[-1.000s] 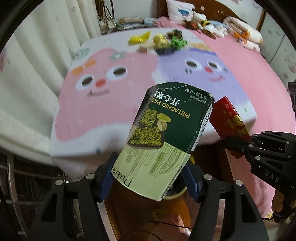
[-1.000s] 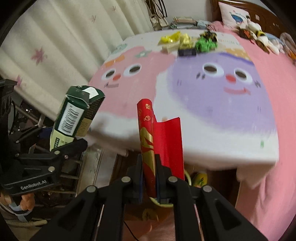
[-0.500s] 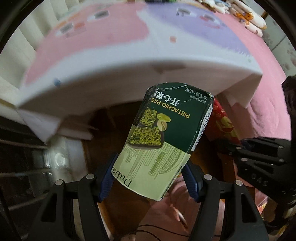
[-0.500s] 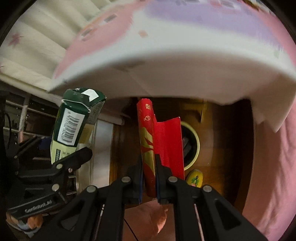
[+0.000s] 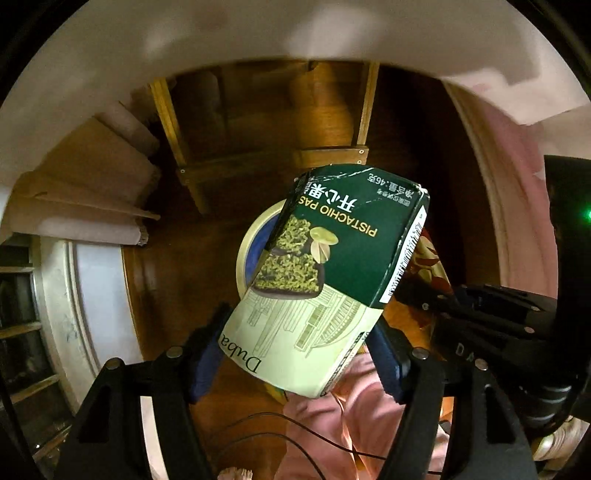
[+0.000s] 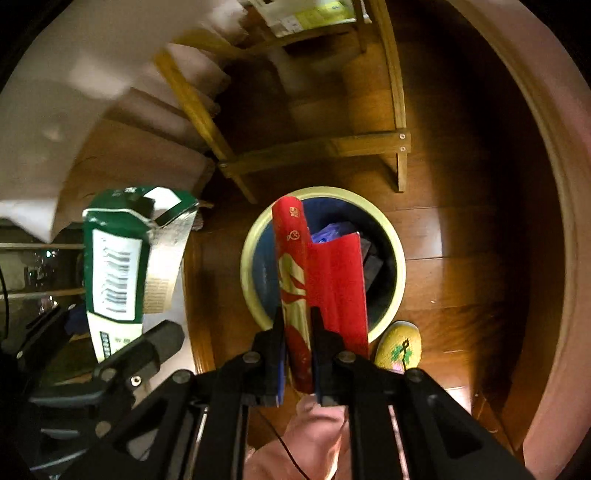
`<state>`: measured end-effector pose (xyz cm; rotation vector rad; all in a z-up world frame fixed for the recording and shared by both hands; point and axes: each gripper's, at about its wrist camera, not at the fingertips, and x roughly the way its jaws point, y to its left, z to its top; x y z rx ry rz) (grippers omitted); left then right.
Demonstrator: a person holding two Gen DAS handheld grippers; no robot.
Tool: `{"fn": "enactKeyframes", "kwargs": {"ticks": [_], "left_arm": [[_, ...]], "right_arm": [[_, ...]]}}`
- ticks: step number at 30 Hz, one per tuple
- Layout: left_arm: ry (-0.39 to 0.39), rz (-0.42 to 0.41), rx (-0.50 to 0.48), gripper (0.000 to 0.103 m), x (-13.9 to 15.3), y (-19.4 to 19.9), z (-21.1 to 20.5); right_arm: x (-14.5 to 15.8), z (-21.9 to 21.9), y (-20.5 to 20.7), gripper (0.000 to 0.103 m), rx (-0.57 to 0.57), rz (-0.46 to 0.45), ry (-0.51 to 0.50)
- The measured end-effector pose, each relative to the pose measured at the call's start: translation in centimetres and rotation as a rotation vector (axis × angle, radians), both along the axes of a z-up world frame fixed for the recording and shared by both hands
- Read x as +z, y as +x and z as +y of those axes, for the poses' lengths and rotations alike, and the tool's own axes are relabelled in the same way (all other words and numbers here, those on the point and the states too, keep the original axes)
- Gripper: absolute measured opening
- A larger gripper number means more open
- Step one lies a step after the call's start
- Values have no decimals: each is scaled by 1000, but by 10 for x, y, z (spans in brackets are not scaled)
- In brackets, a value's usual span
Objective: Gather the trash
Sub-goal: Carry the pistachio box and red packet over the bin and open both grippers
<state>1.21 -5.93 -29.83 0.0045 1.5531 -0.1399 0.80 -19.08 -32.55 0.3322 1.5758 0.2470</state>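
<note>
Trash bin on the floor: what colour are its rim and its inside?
The trash bin has a pale yellow rim and a dark blue inside; the right wrist view shows it best.

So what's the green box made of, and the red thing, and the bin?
The green box looks like thin printed cardboard: creased white edges, torn flap. The red packet seems to be glossy paper or foil, folded, with shiny gold print. The bin is probably plastic, a smooth pale yellow rim; hard to be sure.

Glossy brown wooden plank floor [image 6: 461, 236], warm dim light with glare patches. Light wooden frame of legs and crossbars [image 6: 317, 147] stands on it. White cloth edge [image 5: 258, 29] overhangs above. Pink fabric drape [image 6: 554, 184] curves along right side.
</note>
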Motion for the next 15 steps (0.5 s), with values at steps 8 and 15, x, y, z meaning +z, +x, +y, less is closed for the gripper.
{"fn": "enactKeyframes", "kwargs": {"ticks": [8, 15], "left_arm": [[-17, -17, 34, 80, -29, 12, 5], [5, -64, 87, 102, -16, 13, 31]], "right_arm": [[-32, -2, 14, 13, -31, 18, 9], [-30, 2, 19, 20, -45, 29, 55]]}}
